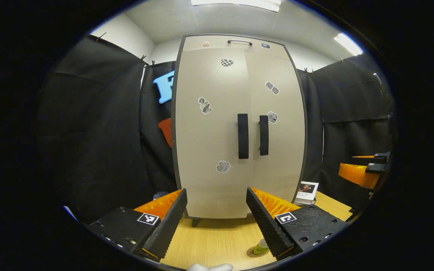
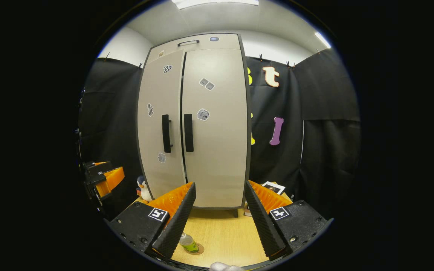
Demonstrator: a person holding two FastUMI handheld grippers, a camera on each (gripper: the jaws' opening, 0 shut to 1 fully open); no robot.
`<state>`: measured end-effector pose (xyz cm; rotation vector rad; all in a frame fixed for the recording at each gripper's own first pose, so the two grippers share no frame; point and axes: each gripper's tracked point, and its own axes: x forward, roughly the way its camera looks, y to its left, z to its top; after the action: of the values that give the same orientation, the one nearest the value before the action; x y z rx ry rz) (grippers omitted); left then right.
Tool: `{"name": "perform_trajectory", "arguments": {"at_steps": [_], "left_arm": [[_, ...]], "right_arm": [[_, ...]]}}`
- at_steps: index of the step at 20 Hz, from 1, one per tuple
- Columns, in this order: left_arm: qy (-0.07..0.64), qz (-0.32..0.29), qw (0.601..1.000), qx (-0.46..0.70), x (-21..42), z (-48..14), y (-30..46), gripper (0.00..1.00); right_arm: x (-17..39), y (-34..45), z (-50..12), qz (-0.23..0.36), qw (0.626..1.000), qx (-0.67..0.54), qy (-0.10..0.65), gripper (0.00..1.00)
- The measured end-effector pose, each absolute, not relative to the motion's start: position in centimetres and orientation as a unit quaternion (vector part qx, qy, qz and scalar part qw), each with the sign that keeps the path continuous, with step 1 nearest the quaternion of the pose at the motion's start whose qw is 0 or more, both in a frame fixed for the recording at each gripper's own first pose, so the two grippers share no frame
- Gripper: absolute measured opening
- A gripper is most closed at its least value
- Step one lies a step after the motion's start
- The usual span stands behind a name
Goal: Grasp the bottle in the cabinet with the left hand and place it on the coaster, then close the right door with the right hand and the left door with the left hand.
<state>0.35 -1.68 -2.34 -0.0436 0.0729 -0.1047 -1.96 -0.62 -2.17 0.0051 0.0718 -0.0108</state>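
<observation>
With both tools held back from the work, the left gripper has its fingers spread apart and grips nothing, and the right gripper is likewise spread and empty. Nearest to them on the light wooden tabletop, the small clear bottle with a green label stands on the round brown coaster; in the left gripper view it sits low, just beside the right-hand finger. Judged from this, placement is complete. Farther back stands the tall beige two-door cabinet with two black vertical handles. The left door and the right door both appear shut or very nearly so, with a narrow dark seam between them. Any remaining step is probably to confirm closure: press flat on each door face beside its handle, right door first, and keep the fingers off the bottle when moving forward.
</observation>
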Motion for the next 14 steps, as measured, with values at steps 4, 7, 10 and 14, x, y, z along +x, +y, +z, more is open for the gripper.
{"name": "perform_trajectory", "arguments": {"at_steps": [4,7,10,14], "left_arm": [[0.037,-0.049,0.998,-0.021,0.5,-2.3,-2.0,0.96],[0.043,-0.046,0.998,-0.018,0.4,-2.7,-2.2,0.96],[0.046,-0.039,0.998,-0.013,0.0,-2.9,-2.2,0.96],[0.046,-0.037,0.998,-0.01,-0.3,-2.8,-2.9,0.96]], "right_arm": [[-1.6,-0.8,-2.6,-0.005,0.999,0.006,0.037,0.81],[-1.6,-1.1,-3.0,-0.004,0.999,0.008,0.041,0.81],[-1.7,-1.1,-3.5,0.004,0.999,0.01,0.046,0.81],[-1.7,-1.6,-3.6,0.009,0.999,0.01,0.043,0.81]]}}
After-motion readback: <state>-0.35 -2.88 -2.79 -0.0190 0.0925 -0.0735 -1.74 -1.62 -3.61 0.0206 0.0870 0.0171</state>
